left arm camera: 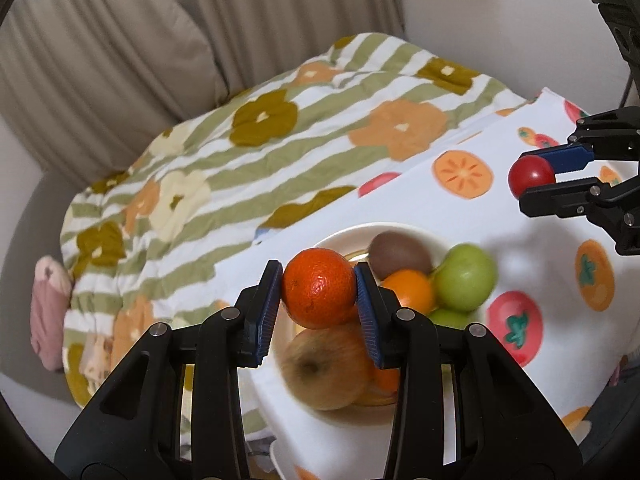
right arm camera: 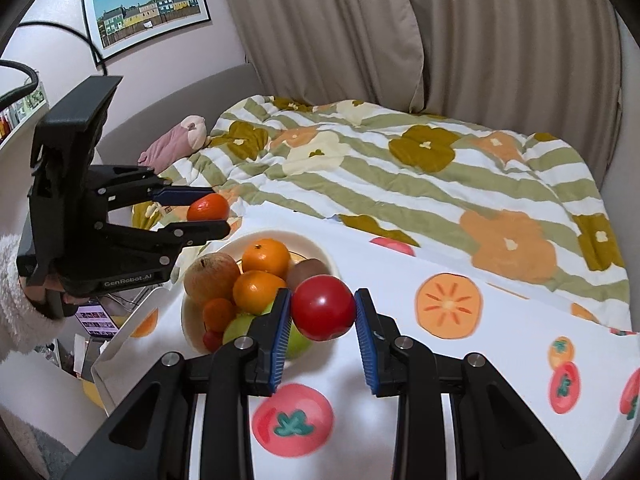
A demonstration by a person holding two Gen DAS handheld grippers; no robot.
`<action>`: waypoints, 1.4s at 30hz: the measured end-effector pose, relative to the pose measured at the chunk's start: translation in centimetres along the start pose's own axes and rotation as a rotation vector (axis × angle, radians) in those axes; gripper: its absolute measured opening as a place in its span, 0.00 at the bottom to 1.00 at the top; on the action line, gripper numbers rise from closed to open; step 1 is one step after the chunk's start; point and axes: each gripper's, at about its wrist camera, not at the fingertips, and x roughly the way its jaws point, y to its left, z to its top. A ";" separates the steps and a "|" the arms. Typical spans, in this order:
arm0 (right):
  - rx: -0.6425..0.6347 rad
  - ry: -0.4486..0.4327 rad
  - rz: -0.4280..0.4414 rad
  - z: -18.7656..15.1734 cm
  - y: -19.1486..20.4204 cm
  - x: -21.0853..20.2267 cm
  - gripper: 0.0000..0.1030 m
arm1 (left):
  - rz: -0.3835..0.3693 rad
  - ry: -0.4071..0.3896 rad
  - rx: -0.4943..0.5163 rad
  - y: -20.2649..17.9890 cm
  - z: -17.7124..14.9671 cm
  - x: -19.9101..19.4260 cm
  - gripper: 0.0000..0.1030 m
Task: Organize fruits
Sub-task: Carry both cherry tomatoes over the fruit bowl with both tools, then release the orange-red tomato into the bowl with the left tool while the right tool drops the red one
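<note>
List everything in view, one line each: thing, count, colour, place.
bowl: one, cream, on the fruit-print cloth.
oranges: three, orange, in the bowl.
apple: one, yellow-brown, at the bowl's left.
green fruits: two, green, at the bowl's near side.
kiwi: one, brown, at the bowl's far side.
small red fruit: one, red, at the bowl's near-left edge.
fruit-print cloth: one, white.
quilt: one, green-striped, floral, behind the cloth.
plush toy: one, pink, beyond the quilt.
framed picture: one, on the wall.
curtain: beige, behind.
left tool: holds a mandarin above the bowl.
right tool: holds a tomato.

orange tangerine [left arm camera: 319, 293], red tomato [right arm camera: 322, 307], green-striped floral quilt [right arm camera: 420, 176]
</note>
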 end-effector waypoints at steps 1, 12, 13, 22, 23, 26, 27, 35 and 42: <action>-0.002 0.004 -0.004 0.2 0.3 0.5 0.28 | 0.001 0.003 -0.006 0.3 -0.2 0.3 0.40; 0.009 0.028 -0.007 2.6 2.5 5.9 0.28 | -0.051 0.024 -0.020 4.3 -1.3 4.4 0.40; 0.015 0.030 -0.009 2.8 2.6 6.2 0.28 | -0.058 0.025 -0.019 4.4 -1.3 4.7 0.40; 0.060 0.042 -0.034 4.4 3.2 9.1 0.28 | -0.135 0.076 0.006 5.2 -2.3 7.2 0.40; 0.062 0.044 -0.036 4.4 3.2 9.3 0.28 | -0.134 0.083 0.013 5.2 -2.3 7.4 0.40; 0.072 0.053 -0.040 4.4 3.2 9.8 0.28 | -0.148 0.095 0.025 5.2 -2.6 8.0 0.40; 0.074 0.057 -0.039 4.4 3.2 9.9 0.28 | -0.155 0.098 0.023 5.3 -2.7 8.2 0.40; 0.077 0.076 -0.042 4.5 3.5 10.4 0.28 | -0.188 0.112 0.019 5.3 -3.3 8.9 0.41; 0.077 0.077 -0.046 4.6 3.6 10.5 0.28 | -0.179 0.088 -0.014 6.3 -3.2 8.3 0.92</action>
